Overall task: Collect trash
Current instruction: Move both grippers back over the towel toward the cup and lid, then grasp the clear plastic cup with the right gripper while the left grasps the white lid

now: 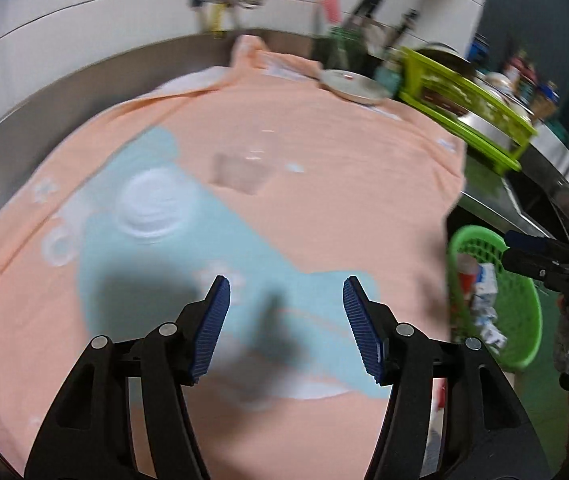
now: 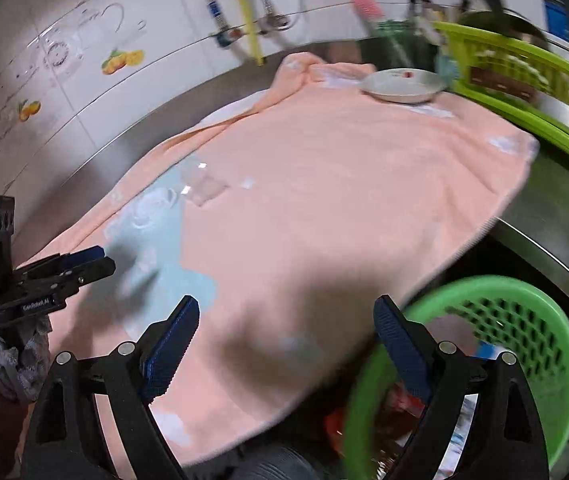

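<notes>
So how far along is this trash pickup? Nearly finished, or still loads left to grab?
Partly done: the green basket beside the counter already holds packets and wrappers. Nothing is in hand; the left gripper and right gripper both have their jaws open and empty. Left: a clear plastic piece lies on the peach towel.

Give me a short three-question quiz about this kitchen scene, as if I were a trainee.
1. True or false: the left tongs are gripping something.
2. Where is the clear crumpled plastic wrapper: A) in the round green plastic basket, B) on the peach-pink towel, C) on the shallow metal plate?
3. What does the green basket hold?

Key
1. False; both tongs, left and right, stand open and empty.
2. B.
3. Trash already collected, including red and white packaging; details are blurred.
</notes>
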Tool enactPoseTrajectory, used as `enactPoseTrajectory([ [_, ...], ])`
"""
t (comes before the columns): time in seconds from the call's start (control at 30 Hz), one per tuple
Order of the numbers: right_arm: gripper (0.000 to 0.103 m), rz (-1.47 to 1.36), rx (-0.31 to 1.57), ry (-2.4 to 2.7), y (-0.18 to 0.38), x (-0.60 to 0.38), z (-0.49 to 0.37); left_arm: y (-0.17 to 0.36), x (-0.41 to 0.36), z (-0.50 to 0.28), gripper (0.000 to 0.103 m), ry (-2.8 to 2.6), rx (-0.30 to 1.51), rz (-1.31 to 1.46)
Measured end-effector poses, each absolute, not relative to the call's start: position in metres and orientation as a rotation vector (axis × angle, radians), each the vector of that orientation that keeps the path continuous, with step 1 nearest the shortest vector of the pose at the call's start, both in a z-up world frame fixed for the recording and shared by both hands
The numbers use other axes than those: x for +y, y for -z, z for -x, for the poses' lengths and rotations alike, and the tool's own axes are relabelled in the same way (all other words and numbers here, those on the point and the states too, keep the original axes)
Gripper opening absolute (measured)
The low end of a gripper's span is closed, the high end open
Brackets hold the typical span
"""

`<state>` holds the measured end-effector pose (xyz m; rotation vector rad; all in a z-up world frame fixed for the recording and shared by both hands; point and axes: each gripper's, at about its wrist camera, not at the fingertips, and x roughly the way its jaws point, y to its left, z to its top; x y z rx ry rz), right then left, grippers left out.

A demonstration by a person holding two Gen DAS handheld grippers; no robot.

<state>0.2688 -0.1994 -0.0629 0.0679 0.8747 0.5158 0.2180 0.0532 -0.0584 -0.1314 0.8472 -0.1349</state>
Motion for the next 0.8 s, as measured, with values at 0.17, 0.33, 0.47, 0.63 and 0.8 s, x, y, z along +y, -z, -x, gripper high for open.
enactPoseTrajectory([
  [0.17, 0.086, -0.133, 0.920, -0.573, 0.063, -0.145, -0.295, 0.061, 0.102, -0.210, 0.063, 0.058, 0.831, 0.170],
  [0.33, 0.083, -0.209, 0.969, -0.594, 0.063, -0.095, -0.323, 0.067, 0.137, -0.204, 0.063, 0.011, 0.826, 0.237],
  [0.47, 0.082, -0.296, 1.022, -0.585, 0.067, -0.060, -0.356, 0.072, 0.156, -0.198, 0.064, -0.006, 0.813, 0.279],
  [0.63, 0.079, -0.370, 1.080, -0.547, 0.077, -0.035, -0.387, 0.078, 0.172, -0.197, 0.065, -0.019, 0.809, 0.313],
  [0.8, 0.079, -0.428, 1.120, -0.504, 0.090, -0.020, -0.412, 0.083, 0.180, -0.201, 0.065, -0.023, 0.811, 0.326],
])
